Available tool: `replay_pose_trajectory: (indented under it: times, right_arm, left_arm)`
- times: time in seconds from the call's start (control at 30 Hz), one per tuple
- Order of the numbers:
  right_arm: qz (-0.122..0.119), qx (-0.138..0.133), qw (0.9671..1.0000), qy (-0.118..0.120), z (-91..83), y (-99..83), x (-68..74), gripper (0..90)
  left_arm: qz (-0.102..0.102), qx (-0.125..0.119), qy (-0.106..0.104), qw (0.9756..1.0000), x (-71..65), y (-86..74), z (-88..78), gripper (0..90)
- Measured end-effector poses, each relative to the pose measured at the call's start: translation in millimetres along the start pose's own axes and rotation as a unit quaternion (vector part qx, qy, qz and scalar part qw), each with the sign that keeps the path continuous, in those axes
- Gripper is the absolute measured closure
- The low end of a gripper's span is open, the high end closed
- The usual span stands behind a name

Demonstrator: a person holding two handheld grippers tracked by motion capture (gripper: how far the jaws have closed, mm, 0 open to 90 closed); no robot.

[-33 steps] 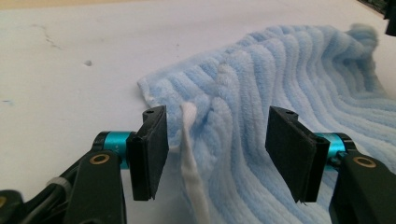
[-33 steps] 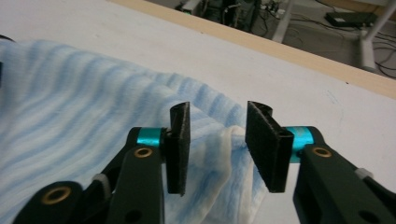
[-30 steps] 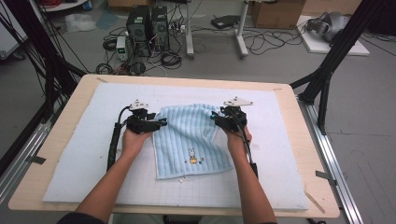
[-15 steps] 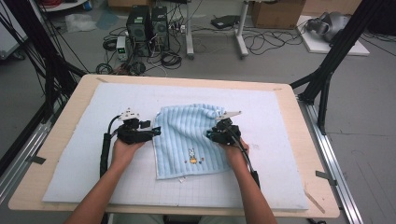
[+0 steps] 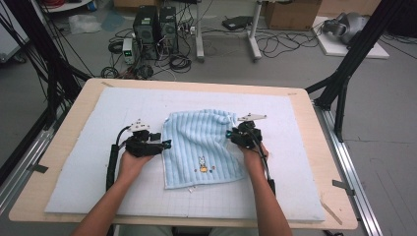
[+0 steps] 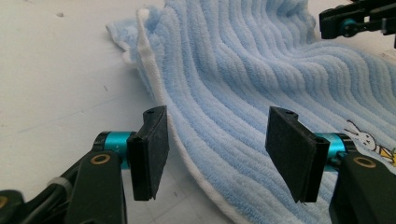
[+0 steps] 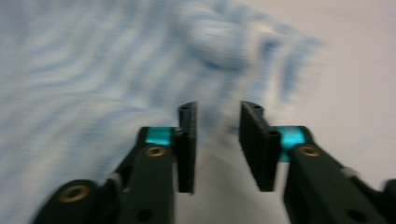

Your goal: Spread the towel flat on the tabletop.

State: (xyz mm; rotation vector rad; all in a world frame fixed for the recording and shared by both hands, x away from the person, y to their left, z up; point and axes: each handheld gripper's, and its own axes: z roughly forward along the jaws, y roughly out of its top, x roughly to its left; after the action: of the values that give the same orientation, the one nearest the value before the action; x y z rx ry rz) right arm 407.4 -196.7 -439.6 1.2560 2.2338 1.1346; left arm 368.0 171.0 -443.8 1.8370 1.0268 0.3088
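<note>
Jaws of the left gripper (image 6: 217,156) stand wide apart in its own view, with the white-hemmed left edge of the light blue striped towel (image 6: 261,93) running between the two black pads; neither pad presses on the cloth. Jaws of the right gripper (image 7: 217,144) are narrower but parted, and they have just been opening a little; the right gripper view is smeared by blur, so the towel's right edge lies just ahead of the pads and whether any cloth sits between them cannot be told.

From the high view the towel (image 5: 201,147) lies near the middle of the white mat (image 5: 88,172) that covers the wooden table (image 5: 66,147). Its far edge is bunched and rumpled, the near part lies flatter, and a small rabbit picture (image 5: 202,162) shows near the front hem. The left gripper (image 5: 164,145) sits at the towel's left edge, the right gripper (image 5: 230,133) at its right edge, each held in a hand whose forearm comes in from the bottom of the frame.

No container stands on the table. A tiny white scrap (image 5: 191,189) lies on the mat just in front of the towel, too small to identify. On the floor beyond the table, a computer tower (image 5: 146,27) and tangled cables are partly cut off by the frame's top.
</note>
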Motion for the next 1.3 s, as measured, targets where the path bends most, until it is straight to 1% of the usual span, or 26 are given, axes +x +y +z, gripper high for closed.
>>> replay_pose_trajectory:
  times: [0.03,0.1,0.13,0.17,0.2,0.23,0.27,0.3,0.33,0.37,0.43,0.47,0.5,0.53,0.67,0.77,0.87,0.9,0.93,0.97,1.0,1.03,1.1,1.17,1.23,1.3]
  right_arm:
    - [-0.002,0.005,0.9999,0.012,2.1,0.6,5.2,62.2]
    - [-0.029,0.025,0.9992,0.006,8.2,0.3,15.1,56.8]
    - [-0.032,0.036,0.9988,0.005,11.7,-0.6,18.5,55.4]
    - [-0.042,0.034,0.9985,-0.005,13.0,-0.5,20.7,59.1]
    - [-0.05,0.036,0.998,-0.01,12.8,0.3,21.8,67.0]
    - [-0.057,0.039,0.9975,-0.011,12.3,1.1,21.4,79.9]
    - [-0.066,0.044,0.9966,-0.024,11.6,1.8,21.3,85.4]
    - [-0.077,0.044,0.9952,-0.041,11.4,2.3,21.3,86.5]
    - [-0.084,0.044,0.9933,-0.066,11.4,2.4,21.1,86.9]
    - [-0.087,0.04,0.9917,-0.085,11.1,2.5,18.7,87.0]
    - [-0.078,0.027,0.9893,-0.121,9.3,2.3,10.4,86.6]
    - [-0.069,0.021,0.9883,-0.135,8.0,2.1,6.0,84.9]
    - [-0.066,0.017,0.9861,-0.151,6.4,1.9,2.5,81.2]
    - [-0.057,0.013,0.9861,-0.155,4.7,1.4,-0.9,77.6]
    - [-0.039,-0.005,0.9911,-0.127,-3.0,0.9,-3.8,62.9]
    - [-0.031,-0.022,0.9931,-0.111,-14.0,2.9,-1.7,54.4]
    - [-0.032,-0.032,0.9951,-0.088,-24.7,3.0,1.6,53.1]
    - [-0.042,-0.034,0.9949,-0.086,-27.6,1.7,2.5,53.1]
    - [-0.047,-0.033,0.9947,-0.085,-30.1,-0.2,3.3,53.0]
    - [-0.048,-0.031,0.9948,-0.083,-32.4,-2.7,3.5,53.0]
    - [-0.046,-0.031,0.995,-0.084,-35.0,-5.8,3.4,52.9]
    - [-0.04,-0.031,0.9955,-0.081,-37.9,-9.1,2.7,52.9]
    - [-0.027,-0.033,0.9967,-0.069,-43.5,-16.4,0.4,53.3]
    - [-0.019,-0.036,0.9975,-0.058,-48.7,-24.0,-1.1,55.0]
    - [-0.01,-0.032,0.9983,-0.047,-51.8,-29.3,-1.6,59.3]
    - [-0.014,-0.035,0.9986,-0.037,-51.8,-33.6,1.6,64.6]
  left_arm:
    - [0.001,-0.001,0.001,1.0,-0.2,-0.1,-0.1,39.6]
    - [0.002,0.0,0.001,1.0,-0.5,0.0,-0.7,39.6]
    - [0.0,-0.001,0.003,1.0,-0.7,-0.2,-1.1,39.6]
    - [-0.001,-0.002,0.002,1.0,-0.5,-0.3,-1.6,39.6]
    - [-0.001,-0.001,0.002,1.0,-0.1,-0.5,-2.3,39.6]
    - [-0.001,0.0,0.004,1.0,-0.1,-0.6,-2.8,39.6]
    - [-0.002,-0.002,0.003,1.0,0.0,-0.9,-3.3,39.6]
    - [-0.004,-0.002,0.002,1.0,-0.2,-1.2,-3.8,39.6]
    - [-0.002,-0.001,0.002,1.0,-0.3,-1.4,-4.3,39.6]
    - [-0.003,0.0,0.002,1.0,-1.2,-2.0,-4.0,39.7]
    - [-0.002,0.007,0.001,1.0,-2.8,-3.1,-3.0,39.8]
    - [-0.002,0.01,-0.002,0.9999,-3.9,-3.6,-2.1,39.8]
    - [-0.004,0.015,-0.008,0.9998,-6.1,-4.2,-0.5,39.8]
    - [-0.001,0.019,-0.012,0.9997,-7.6,-4.4,0.4,39.9]
    - [0.008,0.036,-0.029,0.9989,-16.7,-7.0,6.0,41.0]
    - [0.021,0.057,-0.029,0.9977,-22.7,-8.8,10.8,41.9]
    - [0.062,0.067,-0.013,0.9958,-30.9,-8.5,12.4,45.8]
    - [0.079,0.071,-0.005,0.9943,-34.3,-8.8,12.8,48.7]
    - [0.1,0.072,0.008,0.9924,-37.6,-9.5,12.9,54.7]
    - [0.102,0.072,-0.001,0.9922,-37.9,-9.2,12.3,62.6]
    - [0.097,0.076,-0.011,0.9924,-37.7,-8.8,11.8,83.1]
    - [0.097,0.076,-0.004,0.9924,-37.8,-8.1,10.9,85.7]
    - [0.095,0.075,0.019,0.9924,-33.9,-7.0,6.7,86.4]
    - [0.079,0.066,0.028,0.9943,-25.5,-6.9,1.8,86.3]
    - [0.072,0.061,0.036,0.9948,-18.5,-7.3,-2.9,86.3]
    - [0.067,0.057,0.043,0.9952,-13.3,-7.9,-6.7,86.2]
